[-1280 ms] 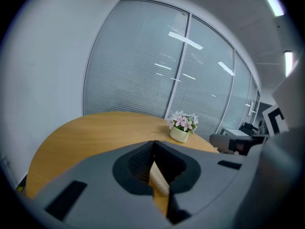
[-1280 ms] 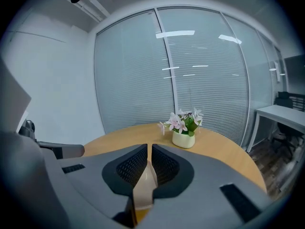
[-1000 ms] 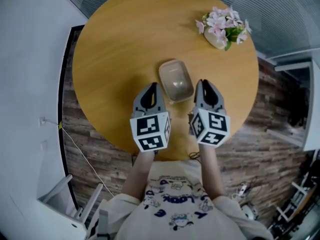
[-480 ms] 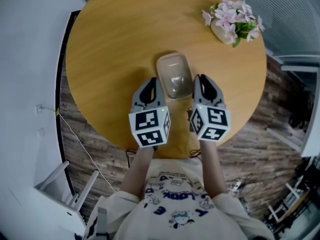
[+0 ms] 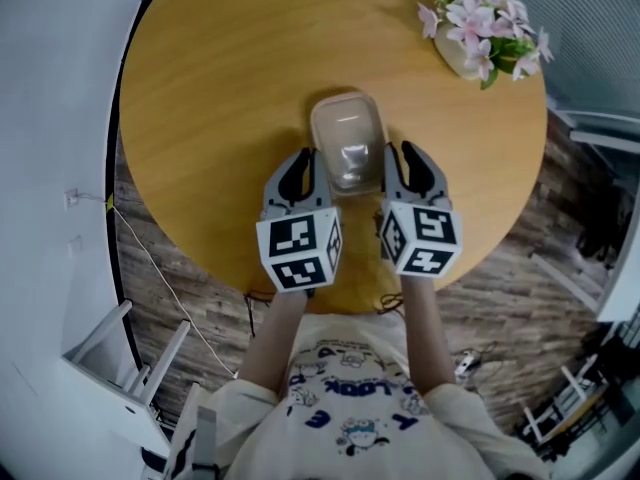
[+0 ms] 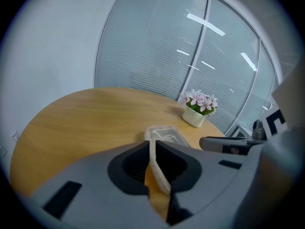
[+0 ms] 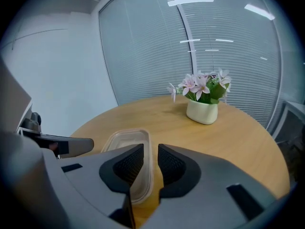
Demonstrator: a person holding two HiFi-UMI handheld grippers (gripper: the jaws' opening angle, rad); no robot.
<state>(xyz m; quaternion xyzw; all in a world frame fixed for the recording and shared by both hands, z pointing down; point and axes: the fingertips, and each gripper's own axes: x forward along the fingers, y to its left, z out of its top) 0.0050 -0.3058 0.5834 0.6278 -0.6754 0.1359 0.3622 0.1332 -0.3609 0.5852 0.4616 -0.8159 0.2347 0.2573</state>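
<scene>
Filling the far half, round wooden table [image 5: 230,78], nearer, pale shirt [image 5: 350,388] printed "LOOK", clear plastic container [image 5: 347,153] by the table's near edge, left gripper [image 5: 300,158] just left of it, jaws together, empty, right gripper [image 5: 407,153] just right, jaws slightly apart, container rim in the gap, potted flowers [image 5: 485,28] far right.

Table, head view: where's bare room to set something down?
Bare: the table's left half, and the far part beyond the clear container, left of the flower pot. Crowded: near edge, where left gripper and right gripper flank the container.
</scene>
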